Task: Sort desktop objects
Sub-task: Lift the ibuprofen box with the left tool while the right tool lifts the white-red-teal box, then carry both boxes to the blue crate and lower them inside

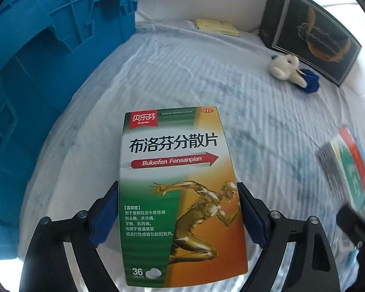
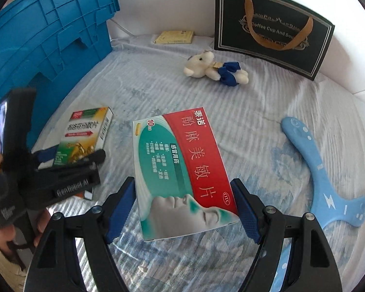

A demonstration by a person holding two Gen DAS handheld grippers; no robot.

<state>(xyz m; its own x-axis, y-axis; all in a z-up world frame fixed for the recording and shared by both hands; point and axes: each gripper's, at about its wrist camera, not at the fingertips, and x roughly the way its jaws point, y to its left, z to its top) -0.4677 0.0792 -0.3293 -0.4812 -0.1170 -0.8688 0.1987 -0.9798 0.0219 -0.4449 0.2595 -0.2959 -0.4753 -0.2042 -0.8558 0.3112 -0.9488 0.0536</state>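
Two medicine boxes are in play. The left gripper (image 1: 177,185) stands open around the ibuprofen box (image 1: 175,146), which lies flat on the pale striped cloth (image 2: 158,92) close by the blue crate (image 1: 36,97), blue pads just beside its long edges. It's a green, white and orange carton with a golden running figure; it reads "Buluofen Fensanpian" on a red arrow, "Bulefen" under a red corner logo, "OTC" at the top and "36" by two white tablets. Over on the other side, the right gripper (image 2: 182,181) is clamped on the red-and-teal box (image 2: 182,150), pads on both long sides, the carton tilted and clear of the cloth with its shadow beneath. That one shows a grey face in profile, large white Chinese characters on the red band, "10" in one corner and an "OTC" oval. The left tool carries "GenRobot.AI" on its body, a hand (image 2: 7,238) wrapped around the grip. The crate wall closes off the left edge; at the back stands a black gift bag (image 2: 275,29) lettered "Coffee Cup And", with a yellow packet (image 2: 174,36) and a white plush bear (image 2: 206,68) in front. A light-blue boomerang (image 2: 314,165) lies right. Bare cloth stretches between the boxes and the bear.
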